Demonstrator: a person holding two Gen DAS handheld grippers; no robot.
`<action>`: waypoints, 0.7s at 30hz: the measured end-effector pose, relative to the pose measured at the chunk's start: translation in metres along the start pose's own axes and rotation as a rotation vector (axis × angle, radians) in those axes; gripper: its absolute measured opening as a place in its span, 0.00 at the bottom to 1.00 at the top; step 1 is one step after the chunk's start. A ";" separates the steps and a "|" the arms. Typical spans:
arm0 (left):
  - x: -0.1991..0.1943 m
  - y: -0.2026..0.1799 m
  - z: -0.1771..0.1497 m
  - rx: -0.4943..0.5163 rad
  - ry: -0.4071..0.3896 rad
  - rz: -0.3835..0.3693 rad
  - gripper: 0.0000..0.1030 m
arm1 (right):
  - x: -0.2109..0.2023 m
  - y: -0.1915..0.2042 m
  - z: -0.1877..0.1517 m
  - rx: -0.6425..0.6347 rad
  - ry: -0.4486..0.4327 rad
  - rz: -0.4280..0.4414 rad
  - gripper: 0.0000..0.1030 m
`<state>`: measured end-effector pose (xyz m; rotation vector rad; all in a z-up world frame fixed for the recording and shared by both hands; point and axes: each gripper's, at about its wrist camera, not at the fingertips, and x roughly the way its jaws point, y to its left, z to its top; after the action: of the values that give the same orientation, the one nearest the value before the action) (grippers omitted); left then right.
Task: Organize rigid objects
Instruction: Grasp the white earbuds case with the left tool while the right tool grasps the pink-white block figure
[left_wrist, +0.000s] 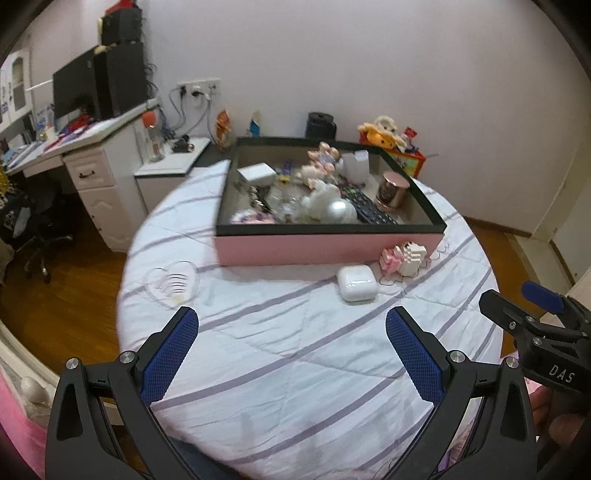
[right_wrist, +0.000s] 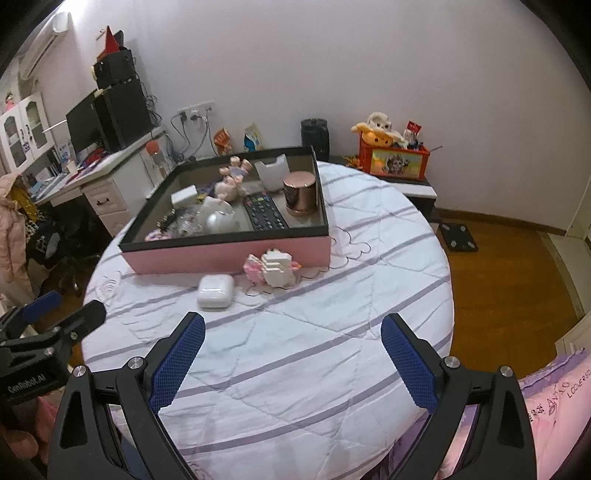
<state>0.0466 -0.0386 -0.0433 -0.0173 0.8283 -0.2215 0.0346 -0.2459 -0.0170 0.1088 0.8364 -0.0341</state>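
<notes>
A pink box (left_wrist: 325, 248) (right_wrist: 221, 254) with a black rim sits on the striped white bedcover, holding a remote (right_wrist: 264, 212), a copper-lidded jar (right_wrist: 300, 194), a white adapter (left_wrist: 255, 173) and small figurines. In front of the box lie a white earbud case (left_wrist: 356, 283) (right_wrist: 216, 290) and a pink-and-white block toy (left_wrist: 404, 258) (right_wrist: 275, 268). My left gripper (left_wrist: 291, 321) hangs open over bare cover, short of the case. My right gripper (right_wrist: 291, 326) is open too, near the case and toy, with nothing between its fingers.
A clear heart-shaped dish (left_wrist: 173, 284) lies at the cover's left edge. A white desk (left_wrist: 92, 162) with a monitor stands left, a red toy box (right_wrist: 395, 160) on a low stand at the back right. Wooden floor (right_wrist: 509, 280) surrounds the bed.
</notes>
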 end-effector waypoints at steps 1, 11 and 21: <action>0.007 -0.004 0.001 0.005 0.007 -0.003 1.00 | 0.005 -0.002 0.000 0.004 0.008 -0.002 0.95; 0.081 -0.038 0.008 0.047 0.088 -0.033 1.00 | 0.042 -0.029 0.006 0.040 0.058 -0.029 0.95; 0.139 -0.052 0.012 0.065 0.133 0.015 0.99 | 0.072 -0.043 0.017 0.061 0.091 -0.024 0.95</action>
<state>0.1366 -0.1179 -0.1314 0.0655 0.9529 -0.2372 0.0921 -0.2891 -0.0632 0.1581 0.9275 -0.0781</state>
